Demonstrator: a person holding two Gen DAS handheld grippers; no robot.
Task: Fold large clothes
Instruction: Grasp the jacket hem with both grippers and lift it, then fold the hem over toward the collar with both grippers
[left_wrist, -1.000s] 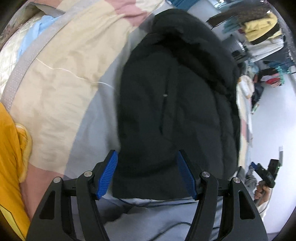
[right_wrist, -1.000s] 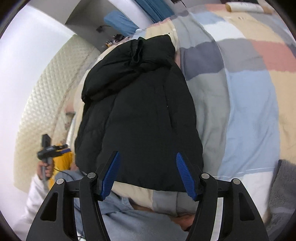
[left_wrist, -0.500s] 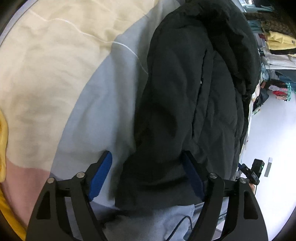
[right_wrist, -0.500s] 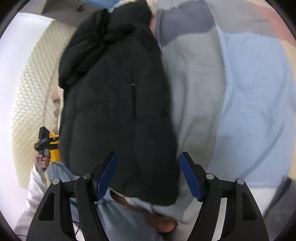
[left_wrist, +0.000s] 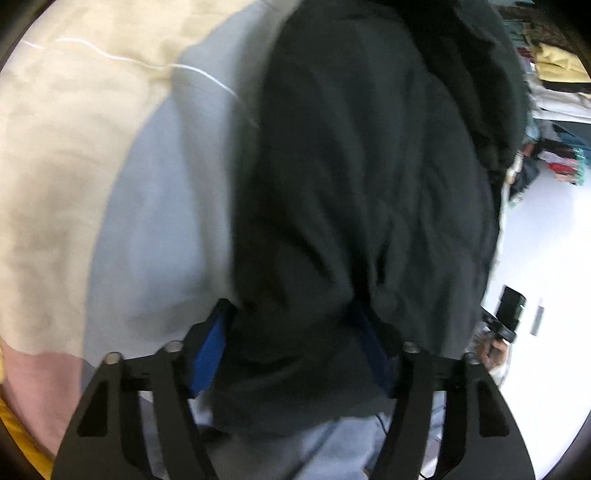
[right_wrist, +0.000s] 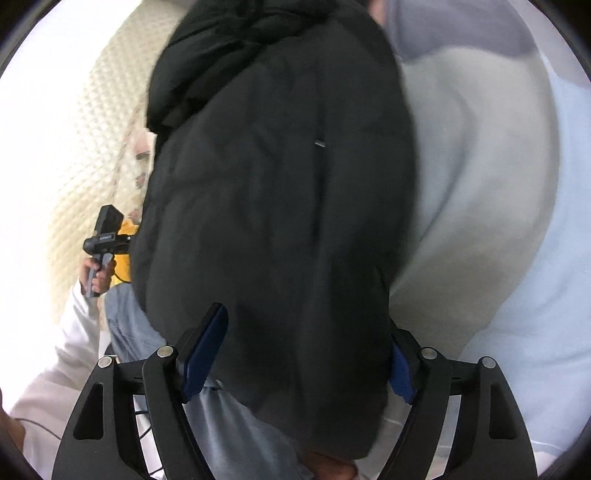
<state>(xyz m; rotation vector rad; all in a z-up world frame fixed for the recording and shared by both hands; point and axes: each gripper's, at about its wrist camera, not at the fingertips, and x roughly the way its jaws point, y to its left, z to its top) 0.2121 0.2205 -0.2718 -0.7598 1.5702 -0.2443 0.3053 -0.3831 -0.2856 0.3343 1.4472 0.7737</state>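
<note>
Fingers of left gripper (left_wrist: 295, 354) and right gripper (right_wrist: 306, 354) spread around black jacket (left_wrist: 362, 184); no legible writing

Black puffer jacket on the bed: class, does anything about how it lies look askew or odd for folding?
The black puffer jacket lies lengthwise on the patchwork quilt, hood bunched at the far end. Its near hem overhangs the bed edge between the open left tool; the right tool is open too. Nothing looks damaged.

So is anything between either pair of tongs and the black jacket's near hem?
Nothing visible. The black jacket hem already sits between the open fingers of the left tongs and the right tongs, lying on the patchwork quilt.
</note>
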